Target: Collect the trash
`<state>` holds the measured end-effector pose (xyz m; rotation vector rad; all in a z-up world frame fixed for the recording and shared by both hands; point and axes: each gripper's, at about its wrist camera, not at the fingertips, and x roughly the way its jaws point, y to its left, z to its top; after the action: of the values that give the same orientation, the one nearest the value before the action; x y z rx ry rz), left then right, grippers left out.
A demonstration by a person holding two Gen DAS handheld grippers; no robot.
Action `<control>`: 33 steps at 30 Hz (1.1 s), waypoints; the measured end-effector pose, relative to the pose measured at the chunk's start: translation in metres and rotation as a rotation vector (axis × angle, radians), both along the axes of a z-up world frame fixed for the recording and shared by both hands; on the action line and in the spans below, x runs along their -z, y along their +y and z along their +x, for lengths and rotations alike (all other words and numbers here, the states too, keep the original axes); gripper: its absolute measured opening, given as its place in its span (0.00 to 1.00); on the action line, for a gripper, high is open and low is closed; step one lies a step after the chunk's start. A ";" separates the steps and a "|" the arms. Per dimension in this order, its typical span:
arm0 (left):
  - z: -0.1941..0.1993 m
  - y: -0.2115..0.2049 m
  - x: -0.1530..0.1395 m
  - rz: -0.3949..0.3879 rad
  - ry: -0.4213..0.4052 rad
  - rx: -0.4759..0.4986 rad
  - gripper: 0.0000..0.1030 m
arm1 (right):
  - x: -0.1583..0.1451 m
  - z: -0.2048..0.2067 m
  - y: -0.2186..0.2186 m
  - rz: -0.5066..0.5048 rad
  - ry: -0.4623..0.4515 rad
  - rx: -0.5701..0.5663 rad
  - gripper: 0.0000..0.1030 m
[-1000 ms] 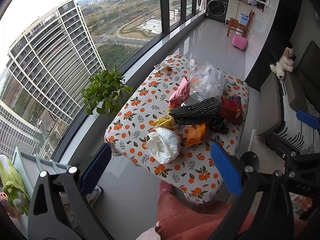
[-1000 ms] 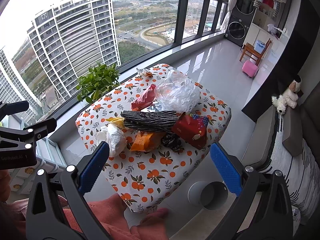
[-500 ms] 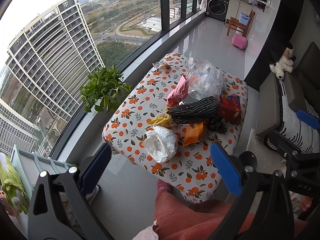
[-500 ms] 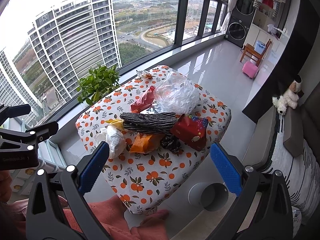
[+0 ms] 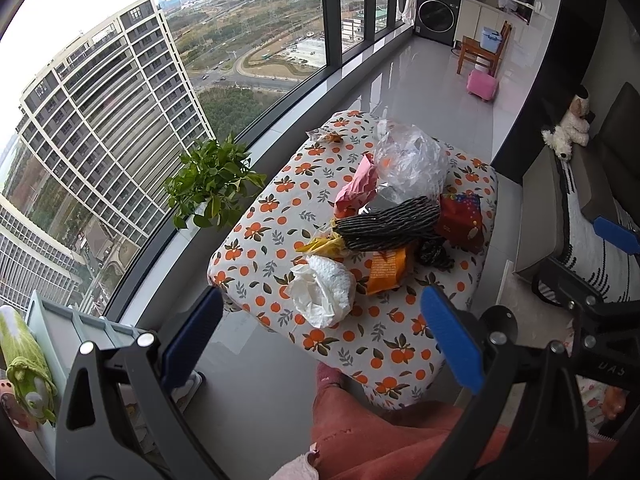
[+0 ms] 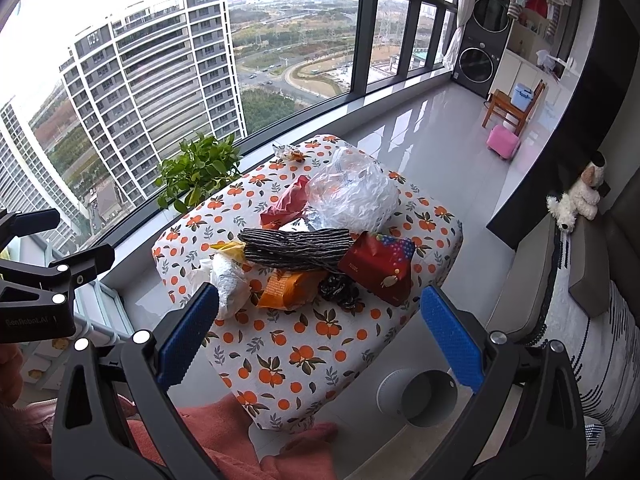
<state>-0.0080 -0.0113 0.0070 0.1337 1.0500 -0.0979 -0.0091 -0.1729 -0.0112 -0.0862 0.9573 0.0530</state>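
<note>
A heap of trash lies on a low table [image 5: 276,208] covered with an orange-print cloth. It includes crumpled white paper [image 5: 322,294], an orange wrapper [image 5: 386,270], a black striped bag [image 5: 390,226], a red packet [image 5: 460,216], a clear plastic bag [image 5: 412,164] and a pink wrapper [image 5: 356,186]. My left gripper [image 5: 320,312] is open, held above the table's near edge, with nothing between its fingers. In the right wrist view, my right gripper [image 6: 320,308] hangs open above the same table [image 6: 304,356], near the red packet [image 6: 380,268] and orange wrapper [image 6: 288,288].
A white round bin [image 6: 424,396] stands on the floor to the right of the table. A potted plant [image 5: 212,180] sits by the window. A sofa with a striped throw [image 6: 580,320] lies to the right. A person's pink-clad legs [image 5: 380,432] are below.
Both views drift only slightly. Both grippers stay open, and nothing on the table has moved.
</note>
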 end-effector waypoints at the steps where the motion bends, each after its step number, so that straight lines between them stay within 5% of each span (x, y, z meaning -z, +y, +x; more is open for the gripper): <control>1: -0.001 -0.001 -0.001 -0.002 -0.001 -0.006 0.96 | 0.000 0.000 0.000 0.001 0.000 0.000 0.94; 33: -0.038 -0.026 -0.007 0.005 -0.033 -0.038 0.96 | -0.005 -0.026 -0.022 0.002 -0.038 -0.048 0.94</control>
<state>-0.0457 -0.0373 0.0141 0.1191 1.0191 -0.0581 -0.0349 -0.1952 -0.0062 -0.1077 0.9173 0.0963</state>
